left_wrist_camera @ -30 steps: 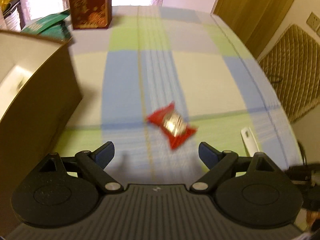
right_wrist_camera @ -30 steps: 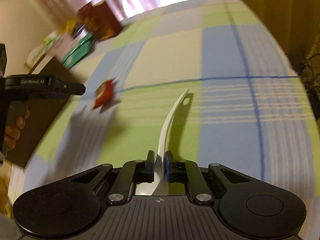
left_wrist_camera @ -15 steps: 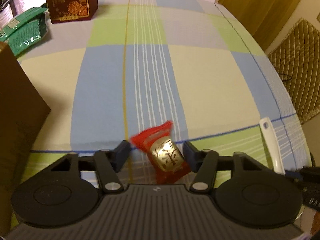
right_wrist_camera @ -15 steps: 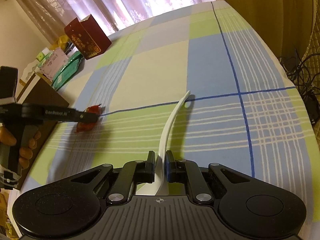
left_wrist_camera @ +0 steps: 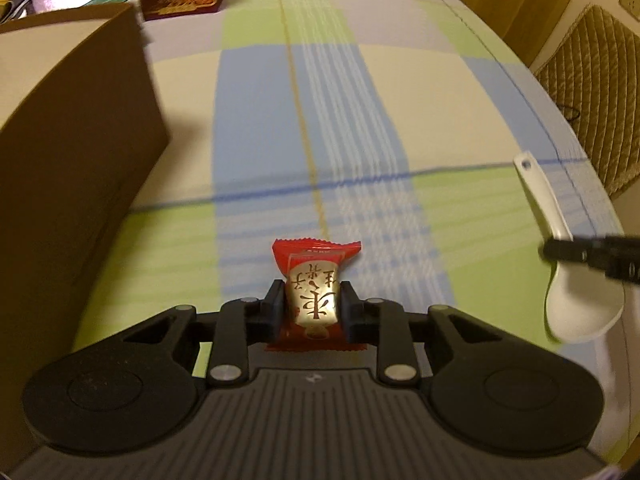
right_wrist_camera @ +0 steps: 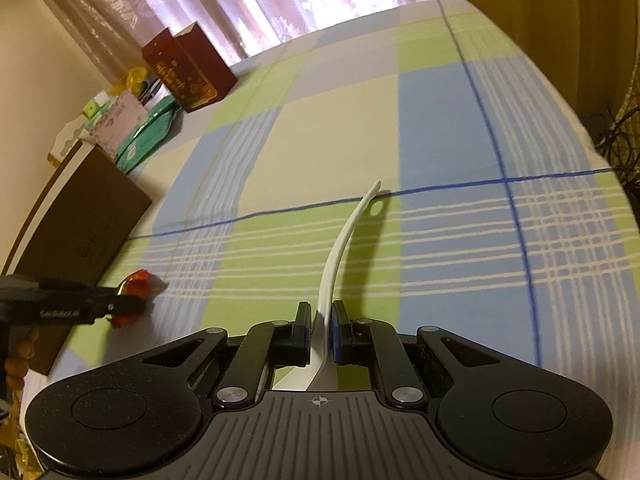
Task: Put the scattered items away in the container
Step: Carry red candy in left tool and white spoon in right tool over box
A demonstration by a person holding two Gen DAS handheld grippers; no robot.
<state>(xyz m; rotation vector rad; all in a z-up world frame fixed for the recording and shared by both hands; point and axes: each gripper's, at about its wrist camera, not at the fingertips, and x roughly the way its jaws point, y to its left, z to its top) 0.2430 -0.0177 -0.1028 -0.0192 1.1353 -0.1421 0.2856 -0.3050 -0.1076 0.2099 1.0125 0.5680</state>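
My left gripper (left_wrist_camera: 313, 308) is shut on a red and gold candy packet (left_wrist_camera: 314, 280) and holds it just above the checked tablecloth. The packet also shows in the right wrist view (right_wrist_camera: 136, 284), held by the left gripper (right_wrist_camera: 120, 306). My right gripper (right_wrist_camera: 320, 332) is shut on a white plastic spoon (right_wrist_camera: 340, 248), handle pointing away. The spoon also shows at the right of the left wrist view (left_wrist_camera: 568, 280), held off the cloth. The brown cardboard box (left_wrist_camera: 72, 128) stands to the left of the left gripper.
A dark red gift box (right_wrist_camera: 188, 68) stands at the far end of the table, with green packets (right_wrist_camera: 148, 136) and clutter beside it. A quilted chair back (left_wrist_camera: 596, 92) is off the table's right edge. The cardboard box also shows at left (right_wrist_camera: 80, 220).
My left gripper moved up to the candy packet, closed on it and lifted it. The box is now closer on the left. The right gripper kept hold of the spoon.
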